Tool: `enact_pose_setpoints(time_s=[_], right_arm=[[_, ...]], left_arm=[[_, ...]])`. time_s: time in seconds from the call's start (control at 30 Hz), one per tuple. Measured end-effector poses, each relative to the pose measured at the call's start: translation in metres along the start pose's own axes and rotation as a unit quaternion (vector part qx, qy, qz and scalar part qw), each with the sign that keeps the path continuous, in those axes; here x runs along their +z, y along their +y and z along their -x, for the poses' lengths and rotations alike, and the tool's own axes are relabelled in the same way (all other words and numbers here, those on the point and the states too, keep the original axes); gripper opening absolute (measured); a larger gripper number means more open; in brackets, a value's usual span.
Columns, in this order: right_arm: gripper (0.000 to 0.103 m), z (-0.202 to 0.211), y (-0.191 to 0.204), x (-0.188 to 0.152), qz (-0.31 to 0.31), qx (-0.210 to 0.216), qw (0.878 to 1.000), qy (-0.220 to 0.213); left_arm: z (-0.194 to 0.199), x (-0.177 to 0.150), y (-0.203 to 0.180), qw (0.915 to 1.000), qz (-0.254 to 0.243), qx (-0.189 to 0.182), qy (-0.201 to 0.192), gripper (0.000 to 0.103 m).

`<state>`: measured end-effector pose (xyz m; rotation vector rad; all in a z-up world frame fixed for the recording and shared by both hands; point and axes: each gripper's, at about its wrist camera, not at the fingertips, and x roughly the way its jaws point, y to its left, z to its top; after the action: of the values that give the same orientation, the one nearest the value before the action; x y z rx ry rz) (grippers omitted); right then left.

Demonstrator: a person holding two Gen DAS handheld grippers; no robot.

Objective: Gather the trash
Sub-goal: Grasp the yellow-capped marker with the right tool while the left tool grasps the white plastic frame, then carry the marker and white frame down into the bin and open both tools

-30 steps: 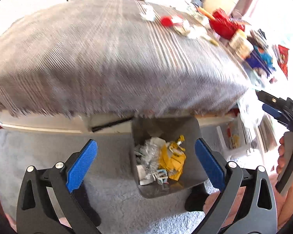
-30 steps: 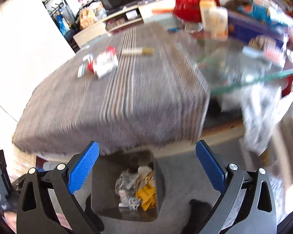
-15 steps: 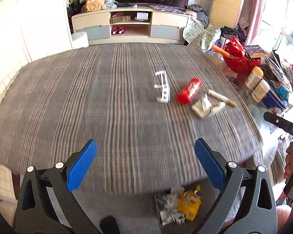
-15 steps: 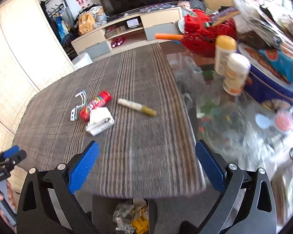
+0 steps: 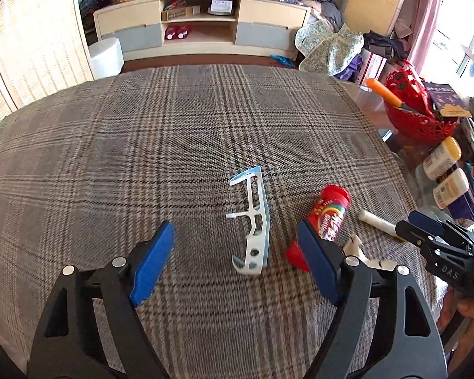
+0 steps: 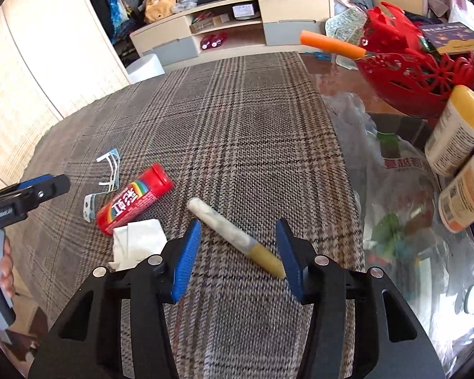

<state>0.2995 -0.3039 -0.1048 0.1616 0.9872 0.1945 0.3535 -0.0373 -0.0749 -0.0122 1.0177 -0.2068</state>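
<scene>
From the left wrist view, the left gripper [image 5: 235, 260] is seen with jaws apart, just narrowed, framing a white plastic frame [image 5: 252, 224] lying on the desk [image 5: 110, 158]; nothing is gripped.

From the right wrist view, the right gripper [image 6: 238, 255], also just narrowed, straddles a wrapped stick [image 6: 233, 237] without contact. A red tube [image 6: 134, 199] and crumpled paper [image 6: 139, 240] also remain uncollected.

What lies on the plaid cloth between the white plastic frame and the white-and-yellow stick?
The red candy tube lies between the white plastic frame and the white-and-yellow stick, with crumpled white paper just before it; the right wrist view shows this.
</scene>
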Motion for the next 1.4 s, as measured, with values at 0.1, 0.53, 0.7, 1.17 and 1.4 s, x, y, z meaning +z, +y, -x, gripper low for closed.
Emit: enact_pose_setpoints(time_s=[0.1,0.53,0.7,1.17,1.4], right_arm=[[0.050,-0.012,0.001,0.002,0.012,-0.001,1.000,0.013],[0.014,-0.016,0.010,-0.012,0.048,-0.066,0.997,0.010],[0.014,-0.002,0.001,-0.022,0.023,-0.061,0.997,0.031],[0.014,0.061,0.019,-0.124,-0.009,-0.026,0.998,0.062],[0.014,0.092,0.032,-0.188,-0.015,0.016,0.998,0.060]], left_arm=[[-0.019,0.001,-0.002,0.9998,-0.002,-0.008,0.018,0.066],[-0.036,-0.021,0.004,0.9984,-0.037,0.032,0.029,0.011],[-0.020,-0.040,0.016,0.9985,-0.034,0.026,0.035,0.011],[0.061,-0.154,-0.005,0.9989,-0.029,-0.010,0.035,0.011],[0.104,-0.219,-0.020,0.9986,-0.031,-0.038,0.020,0.011]])
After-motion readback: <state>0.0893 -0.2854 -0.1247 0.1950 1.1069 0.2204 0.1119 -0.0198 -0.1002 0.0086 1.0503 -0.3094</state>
